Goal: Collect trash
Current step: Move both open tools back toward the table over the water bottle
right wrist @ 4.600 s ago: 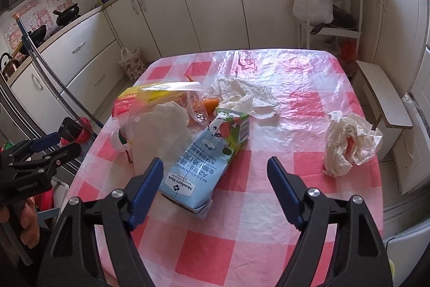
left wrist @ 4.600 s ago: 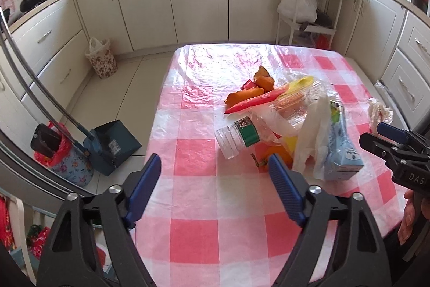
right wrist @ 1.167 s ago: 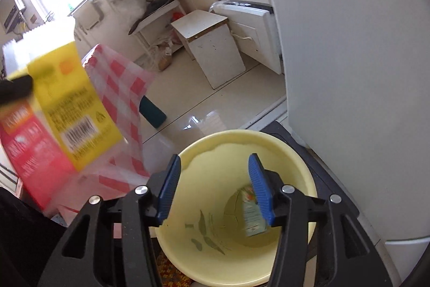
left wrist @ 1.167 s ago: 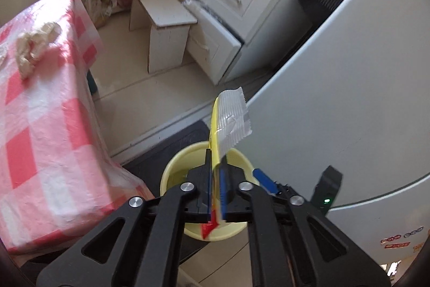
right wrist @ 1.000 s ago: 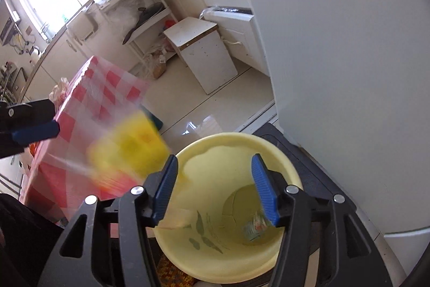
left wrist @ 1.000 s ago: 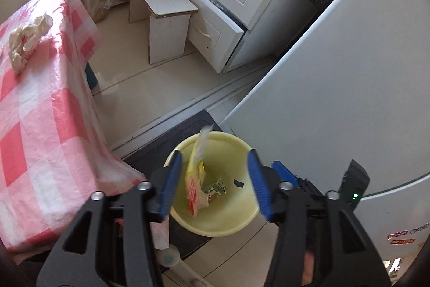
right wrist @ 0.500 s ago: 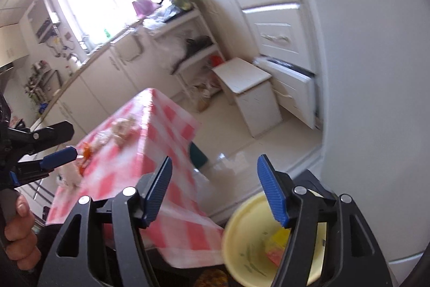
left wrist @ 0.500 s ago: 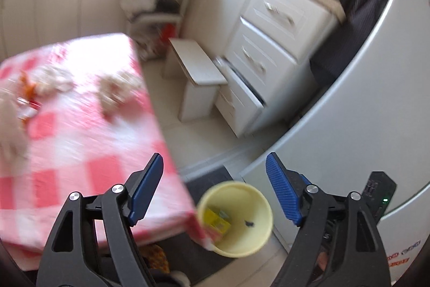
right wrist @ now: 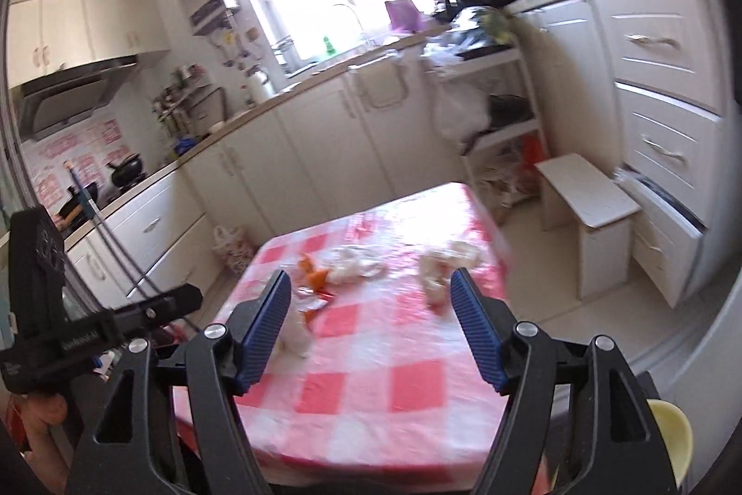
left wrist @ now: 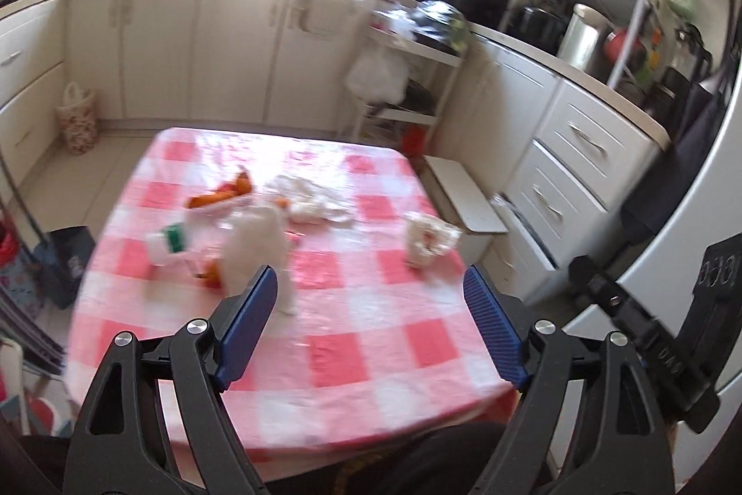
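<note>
My left gripper [left wrist: 371, 328] is open and empty, held above the near edge of the table with the pink checked cloth [left wrist: 352, 356]. My right gripper [right wrist: 371, 332] is open and empty too, also facing the table [right wrist: 394, 393]. On the cloth lie a plastic bottle with a green label [left wrist: 167, 247], a white plastic bag [left wrist: 257, 244], orange peels [left wrist: 218, 196], white tissues [left wrist: 315, 202] and a crumpled paper wad [left wrist: 429, 240]. The wad [right wrist: 438, 267] and peels [right wrist: 315, 277] show in the right wrist view. The yellow trash bin [right wrist: 668, 444] sits at the lower right there.
A white step stool [left wrist: 463, 193] stands right of the table, by white drawers [left wrist: 570, 170]. Cabinets line the back wall [left wrist: 185, 45]. A dustpan [left wrist: 69, 263] is on the floor at the left. The other gripper shows at each view's edge [left wrist: 649, 346].
Both grippers have swung up and away from the yellow bin and back to face the table. The left gripper let the yellow wrapper fall into the bin and opened wide.
</note>
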The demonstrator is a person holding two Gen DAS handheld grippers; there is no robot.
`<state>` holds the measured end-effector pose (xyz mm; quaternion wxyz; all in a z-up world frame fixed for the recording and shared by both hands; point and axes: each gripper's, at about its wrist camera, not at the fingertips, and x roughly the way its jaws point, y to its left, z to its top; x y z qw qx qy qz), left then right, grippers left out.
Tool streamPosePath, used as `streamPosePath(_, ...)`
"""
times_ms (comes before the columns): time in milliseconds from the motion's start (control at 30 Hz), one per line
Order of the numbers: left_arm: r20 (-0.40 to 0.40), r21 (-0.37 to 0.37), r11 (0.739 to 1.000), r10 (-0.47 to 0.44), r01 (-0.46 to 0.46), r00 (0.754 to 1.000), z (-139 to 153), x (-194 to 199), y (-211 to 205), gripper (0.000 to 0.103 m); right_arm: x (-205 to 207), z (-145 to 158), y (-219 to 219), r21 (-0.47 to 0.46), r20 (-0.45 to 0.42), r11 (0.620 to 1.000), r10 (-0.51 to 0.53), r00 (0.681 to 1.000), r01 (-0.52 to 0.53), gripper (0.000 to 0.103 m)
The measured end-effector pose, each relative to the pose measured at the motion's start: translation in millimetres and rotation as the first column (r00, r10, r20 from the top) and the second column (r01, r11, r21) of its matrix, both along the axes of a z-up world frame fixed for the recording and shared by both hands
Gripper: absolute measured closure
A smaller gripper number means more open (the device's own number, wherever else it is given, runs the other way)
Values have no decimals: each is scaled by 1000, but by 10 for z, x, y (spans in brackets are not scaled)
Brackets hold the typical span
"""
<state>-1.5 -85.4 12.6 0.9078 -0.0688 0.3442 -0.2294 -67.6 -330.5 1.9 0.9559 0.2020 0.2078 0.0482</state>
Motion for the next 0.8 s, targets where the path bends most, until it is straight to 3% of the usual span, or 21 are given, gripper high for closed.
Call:
streamPosePath(233, 18, 53, 992, 110, -111, 994, -109, 270, 860, 23, 432, -44, 680, -37, -17, 992, 119, 993, -120, 32)
streamPosePath(367, -7, 27, 985, 172, -171, 985, -221, 382, 1268, 23, 554, -145, 996, -90, -64, 983, 154, 986, -160, 32)
streamPosePath(500, -77, -12, 981, 191, -192, 979, -400, 503, 1428, 22, 607, -163, 1094, -106, -85, 980, 162, 983, -171, 29)
streamPosePath(800, -88, -25, 983, 180, -183, 980, -449, 467, 1466, 22, 715, -181, 1253, -139, -121, 976, 153, 981, -170, 28)
